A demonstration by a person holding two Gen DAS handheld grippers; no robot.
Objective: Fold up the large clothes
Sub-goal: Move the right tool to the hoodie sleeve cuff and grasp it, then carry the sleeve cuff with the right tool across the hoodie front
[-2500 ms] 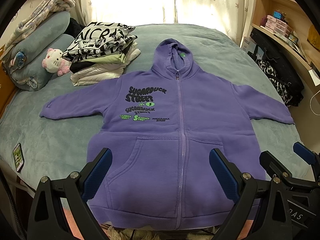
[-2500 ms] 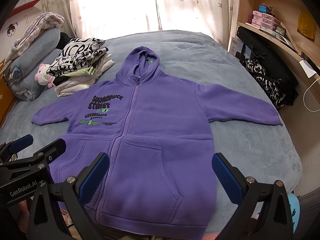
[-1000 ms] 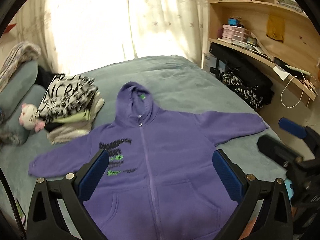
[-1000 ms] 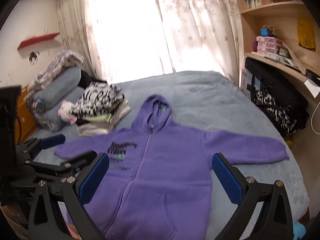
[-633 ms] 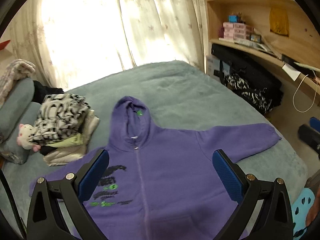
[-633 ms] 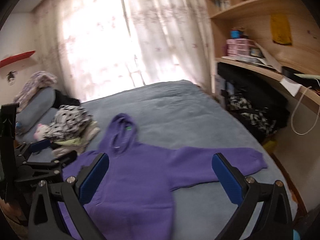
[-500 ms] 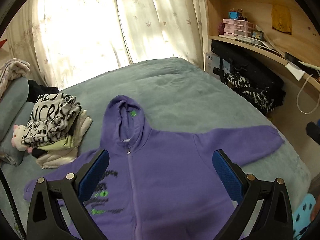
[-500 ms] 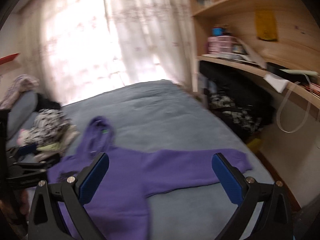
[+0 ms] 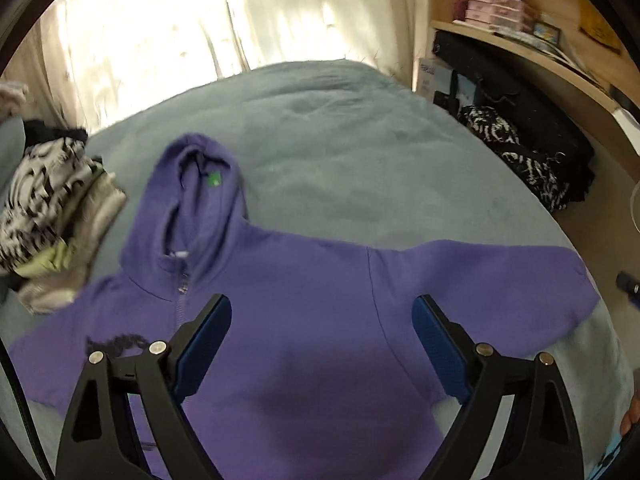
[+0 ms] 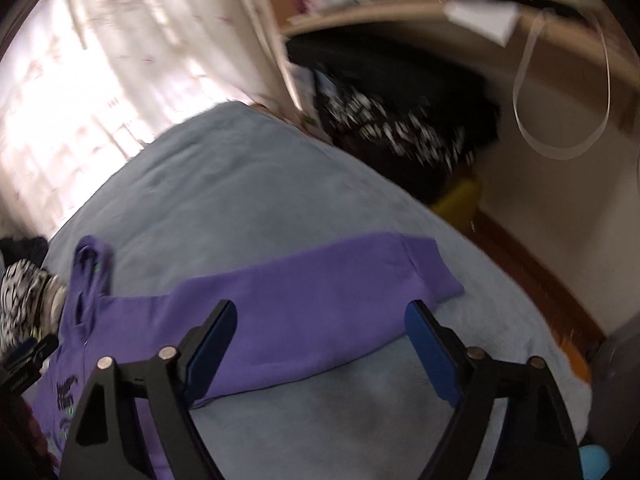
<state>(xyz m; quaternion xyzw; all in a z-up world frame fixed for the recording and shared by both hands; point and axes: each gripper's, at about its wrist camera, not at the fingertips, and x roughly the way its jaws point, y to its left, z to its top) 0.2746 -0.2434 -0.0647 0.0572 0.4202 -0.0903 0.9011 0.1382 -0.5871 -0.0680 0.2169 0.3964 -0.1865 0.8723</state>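
- Lying flat on the bed [image 9: 360,128], the purple hoodie [image 9: 304,320] is ready for you to fold.
- Your left gripper [image 9: 322,340] hangs over its chest, jaws closing on nothing.
- Your right gripper [image 10: 320,340] aims at the sleeve [image 10: 320,280] mid-frame, jaws closing, nothing pinched.

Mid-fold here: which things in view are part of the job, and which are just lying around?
Part of the job:
purple hoodie
left gripper, closing, nothing gripped
right gripper, closing, nothing gripped

Lying about:
stack of folded clothes
black patterned bag
pink boxes

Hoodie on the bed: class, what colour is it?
Purple hoodie, clearest in the left wrist view.
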